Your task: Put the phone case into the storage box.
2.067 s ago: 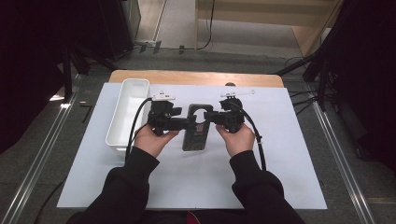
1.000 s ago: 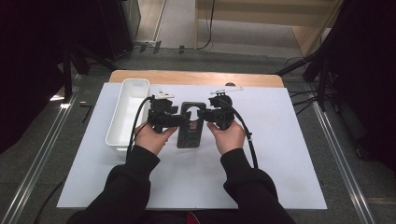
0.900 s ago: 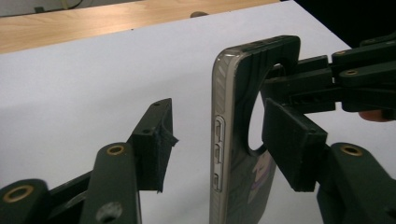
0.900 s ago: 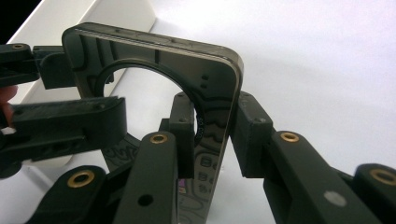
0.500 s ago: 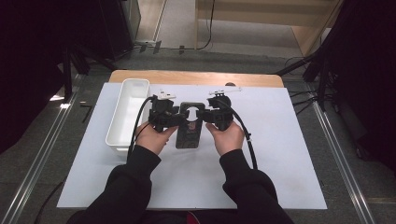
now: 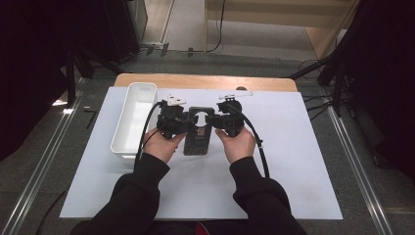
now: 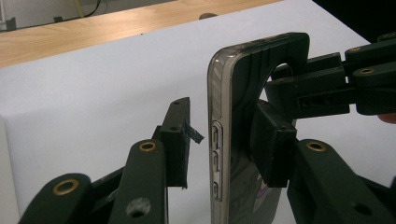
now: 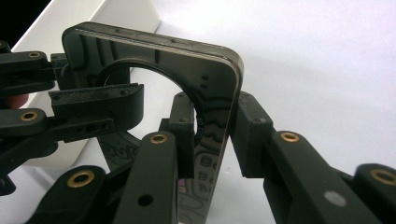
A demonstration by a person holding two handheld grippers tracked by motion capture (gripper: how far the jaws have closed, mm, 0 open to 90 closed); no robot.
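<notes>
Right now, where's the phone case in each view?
High view: phone case at centre, between both hands.
Left gripper view: upright at centre right, side buttons facing the camera.
Right gripper view: its corner at centre.
Shared landmark: its round cutout.

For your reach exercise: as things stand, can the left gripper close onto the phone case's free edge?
Probably yes: the phone case already stands between the left gripper jaws, which have just been closing; one pad touches, the other has open space.
</notes>
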